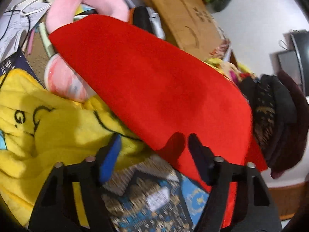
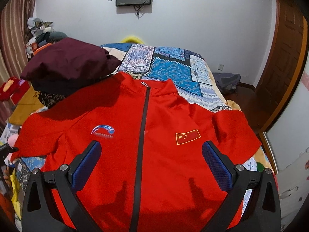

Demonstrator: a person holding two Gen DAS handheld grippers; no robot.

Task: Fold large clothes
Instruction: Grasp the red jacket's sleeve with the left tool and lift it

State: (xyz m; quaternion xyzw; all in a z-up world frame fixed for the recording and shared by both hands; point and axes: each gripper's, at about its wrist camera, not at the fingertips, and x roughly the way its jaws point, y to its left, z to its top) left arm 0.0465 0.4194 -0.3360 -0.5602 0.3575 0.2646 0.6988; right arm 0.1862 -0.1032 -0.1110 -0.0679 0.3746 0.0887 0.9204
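A: How do the fingers stand?
B: Both pairs are spread wide, gripping nothing. The right gripper [image 2: 151, 152] hovers over the chest of the red jacket [image 2: 146, 145]; the left gripper [image 1: 154, 145] sits at the edge of a red sleeve [image 1: 146, 81].
A: What differs between views?
B: Only the right shows the zipper [image 2: 143, 127], flag patch [image 2: 187, 136] and maroon pile [image 2: 67, 63]. The left shows a yellow blanket [image 1: 48, 119].
A: Orientation?
B: It lies flat on the bed [image 2: 173, 67], front up, collar away from the camera, zipper along its length.
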